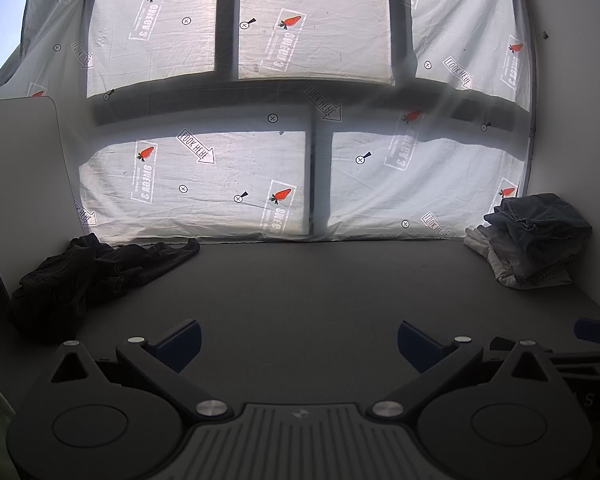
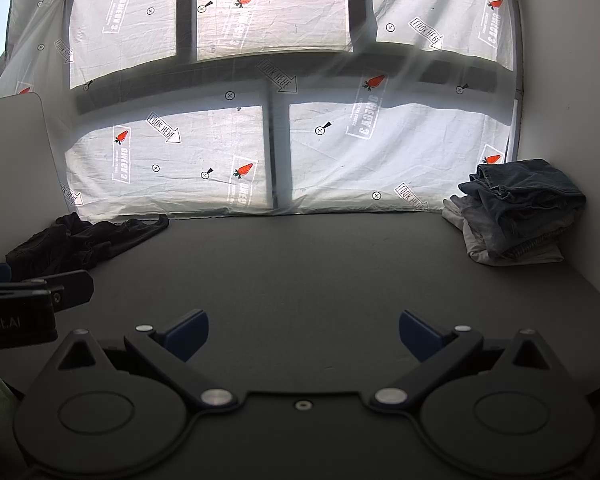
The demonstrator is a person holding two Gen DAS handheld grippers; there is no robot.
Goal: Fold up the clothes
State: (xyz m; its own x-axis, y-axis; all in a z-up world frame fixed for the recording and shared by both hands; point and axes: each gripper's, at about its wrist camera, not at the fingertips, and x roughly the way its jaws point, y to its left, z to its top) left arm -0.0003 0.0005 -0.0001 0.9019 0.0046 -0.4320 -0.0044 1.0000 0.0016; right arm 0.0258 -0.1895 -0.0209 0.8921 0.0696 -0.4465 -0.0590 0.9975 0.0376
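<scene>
left tool (image 1: 299,340) and right tool (image 2: 304,330) both stand wide with nothing between the blue pads, above the bare grey bench (image 1: 300,288). crumpled black garment (image 1: 96,268) lies far left; folded stack (image 2: 516,216), jeans uppermost, sits far right by the wall. backlit sheet (image 1: 236,176) carries mirrored "look here" arrows and carrot labels.

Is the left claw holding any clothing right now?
No, the left claw stands wide open over bare tabletop, nothing between its pads.
</scene>
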